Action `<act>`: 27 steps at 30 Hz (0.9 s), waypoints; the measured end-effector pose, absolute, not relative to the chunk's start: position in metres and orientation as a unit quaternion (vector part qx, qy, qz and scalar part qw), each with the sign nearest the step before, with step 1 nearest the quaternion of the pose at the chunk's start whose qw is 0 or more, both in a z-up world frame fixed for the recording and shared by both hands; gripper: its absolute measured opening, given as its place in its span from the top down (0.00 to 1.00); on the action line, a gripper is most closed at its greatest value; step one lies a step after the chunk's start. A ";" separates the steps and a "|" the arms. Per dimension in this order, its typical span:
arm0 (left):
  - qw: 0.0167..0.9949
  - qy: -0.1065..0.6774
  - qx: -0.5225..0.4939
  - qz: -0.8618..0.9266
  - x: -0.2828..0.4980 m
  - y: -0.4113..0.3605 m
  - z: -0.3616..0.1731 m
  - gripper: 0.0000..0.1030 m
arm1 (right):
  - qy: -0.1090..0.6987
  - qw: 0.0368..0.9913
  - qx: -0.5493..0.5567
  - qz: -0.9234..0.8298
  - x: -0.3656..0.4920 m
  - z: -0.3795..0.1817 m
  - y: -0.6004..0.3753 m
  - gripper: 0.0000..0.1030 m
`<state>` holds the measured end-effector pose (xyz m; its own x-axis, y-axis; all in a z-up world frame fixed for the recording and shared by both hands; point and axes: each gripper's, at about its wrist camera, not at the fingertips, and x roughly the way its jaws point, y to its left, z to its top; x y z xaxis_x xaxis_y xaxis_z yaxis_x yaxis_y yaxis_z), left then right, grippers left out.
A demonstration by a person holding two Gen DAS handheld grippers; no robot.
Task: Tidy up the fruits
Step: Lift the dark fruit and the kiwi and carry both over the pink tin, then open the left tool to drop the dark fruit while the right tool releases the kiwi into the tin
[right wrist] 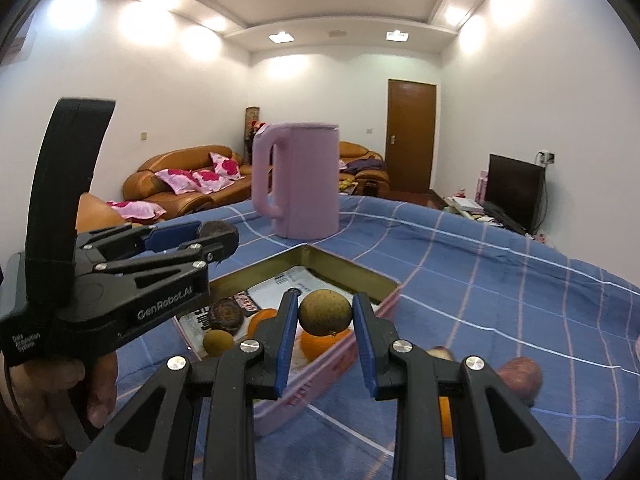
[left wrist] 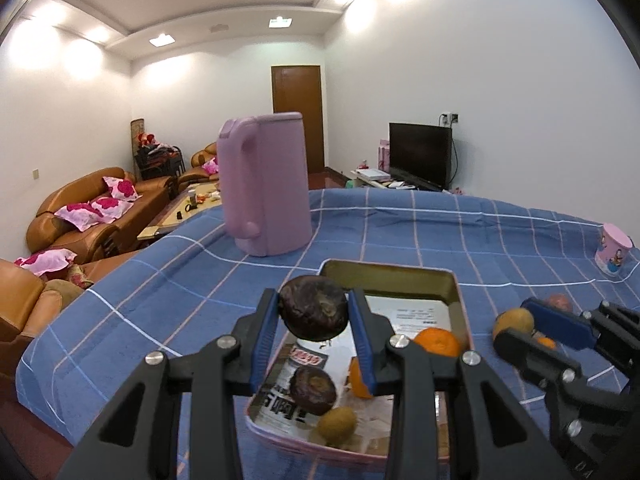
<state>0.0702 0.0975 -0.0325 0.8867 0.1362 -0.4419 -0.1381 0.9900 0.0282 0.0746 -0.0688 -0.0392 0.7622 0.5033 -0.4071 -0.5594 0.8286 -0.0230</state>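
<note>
My left gripper (left wrist: 314, 314) is shut on a dark purple passion fruit (left wrist: 313, 307) and holds it above the pink tin tray (left wrist: 452, 280). The tray holds another passion fruit (left wrist: 313, 390), a brown-green longan-like fruit (left wrist: 337, 425) and oranges (left wrist: 438, 340). My right gripper (right wrist: 325, 320) is shut on a brown-green round fruit (right wrist: 325, 312) above the tray's right edge (right wrist: 386, 300). The left gripper also shows in the right wrist view (right wrist: 212, 240), the right gripper in the left wrist view (left wrist: 520, 330). More fruit lies on the cloth right of the tray: a reddish one (right wrist: 520, 376) and an orange (right wrist: 446, 416).
A pink kettle (left wrist: 266, 186) stands on the blue checked cloth (left wrist: 440, 232) behind the tray. A pink printed cup (left wrist: 613, 249) stands at the far right. Brown sofas (left wrist: 88, 208), a TV (left wrist: 420, 154) and a door (left wrist: 298, 114) lie beyond the table.
</note>
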 end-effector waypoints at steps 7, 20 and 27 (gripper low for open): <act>0.966 0.250 -0.012 0.068 0.083 0.114 -0.041 0.64 | 0.221 0.925 -0.087 0.296 0.077 -0.052 -0.040 0.71; 0.957 0.281 -0.001 0.070 0.098 0.112 -0.054 0.64 | 0.277 0.905 -0.106 0.305 0.093 -0.065 -0.019 0.71; 0.956 0.284 0.001 0.076 0.097 0.110 -0.054 0.62 | 0.282 0.903 -0.103 0.308 0.092 -0.065 -0.020 0.70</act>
<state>0.0968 0.1097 -0.0544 0.8266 0.1458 -0.5435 -0.1442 0.9885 0.0459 0.0920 -0.0197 -0.0649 0.6514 0.4986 -0.5719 -0.6145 0.7888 -0.0121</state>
